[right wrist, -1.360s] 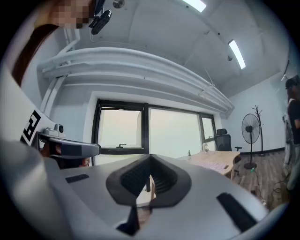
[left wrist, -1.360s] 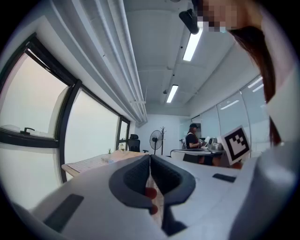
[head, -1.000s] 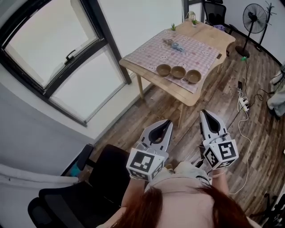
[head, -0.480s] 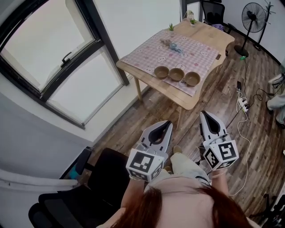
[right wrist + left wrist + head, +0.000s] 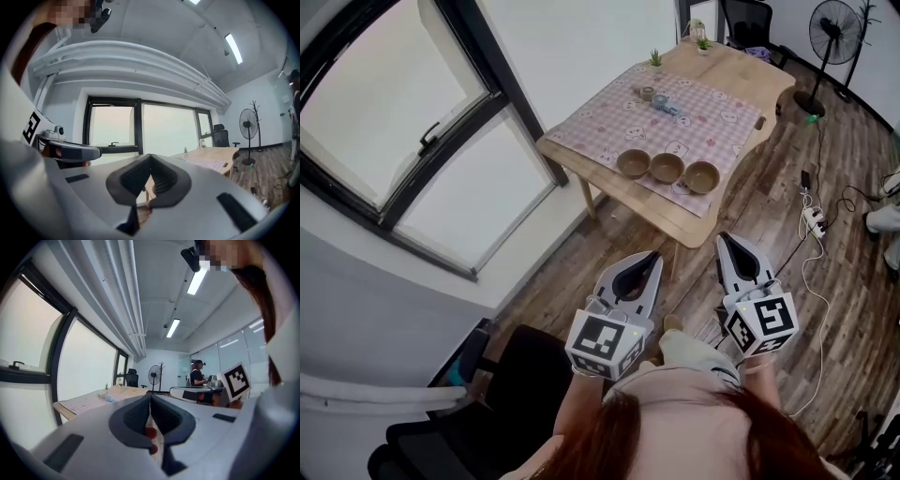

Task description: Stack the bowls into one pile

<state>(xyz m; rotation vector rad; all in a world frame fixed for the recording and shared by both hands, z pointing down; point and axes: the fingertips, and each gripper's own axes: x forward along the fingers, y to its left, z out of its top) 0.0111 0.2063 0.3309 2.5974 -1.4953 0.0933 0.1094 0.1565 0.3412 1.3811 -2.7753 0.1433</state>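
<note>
We stand on a wooden floor (image 5: 773,202); a large window (image 5: 394,122) fills the head view toward ten o'clock; a wooden table (image 5: 741,75) lies ahead at about one o'clock, with a checked cloth (image 5: 675,122) over its window-side half; a black chair (image 5: 516,380) sits low at eight o'clock. We hold both tools in front of our chest, well apart from the table and pointing toward it: the left gripper (image 5: 653,255) at eleven o'clock of our lap, the right gripper (image 5: 723,238) at one o'clock. Each has its jaws pressed together at the tips with nothing between them. Three brown bowls stand side by side in a row on the cloth's near edge, unstacked: the left bowl (image 5: 633,163), the middle bowl (image 5: 667,168) and the right bowl (image 5: 701,176), roughly at twelve o'clock from the grippers.
</note>
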